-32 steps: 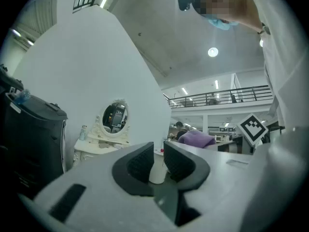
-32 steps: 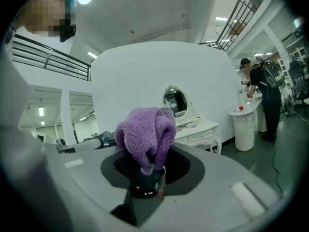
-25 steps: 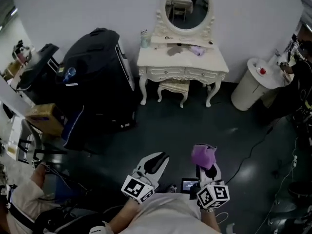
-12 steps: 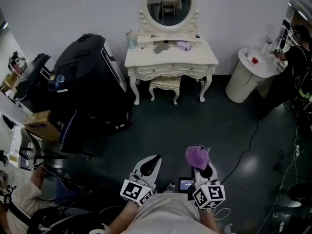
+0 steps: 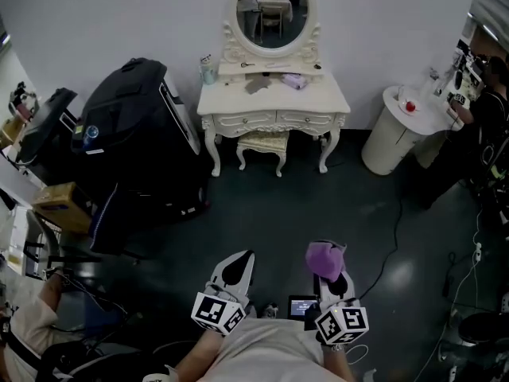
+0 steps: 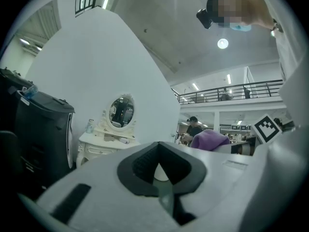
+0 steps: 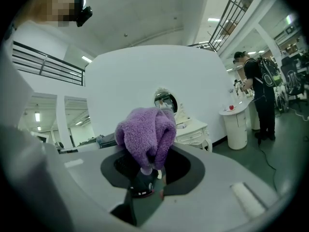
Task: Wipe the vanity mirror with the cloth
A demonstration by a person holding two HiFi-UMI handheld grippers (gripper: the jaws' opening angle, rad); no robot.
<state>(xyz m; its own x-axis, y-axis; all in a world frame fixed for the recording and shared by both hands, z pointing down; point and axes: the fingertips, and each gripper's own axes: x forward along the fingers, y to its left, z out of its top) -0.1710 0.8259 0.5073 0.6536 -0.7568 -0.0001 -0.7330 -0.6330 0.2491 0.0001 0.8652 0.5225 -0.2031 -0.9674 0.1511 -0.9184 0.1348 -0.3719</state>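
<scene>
Pinching the purple cloth (image 5: 324, 258) in my right gripper (image 5: 330, 279), left gripper (image 5: 236, 267) pressed together on nothing just beside it, I judge the upright oval vanity mirror (image 5: 272, 12) well ahead, roughly between both.

The oval vanity mirror (image 5: 273, 10), set in a carved cream frame, stands upright at the back of a cream dressing table (image 5: 274, 102) against the white wall, well apart from the cloth across the dark floor. Its glass shows a dim reflection of the room. The fluffy purple cloth (image 5: 324, 259) is bunched into a soft lump. Its lower end is pinched between the closed jaws of the right gripper (image 7: 146, 175), and the rest bulges up above them.
</scene>
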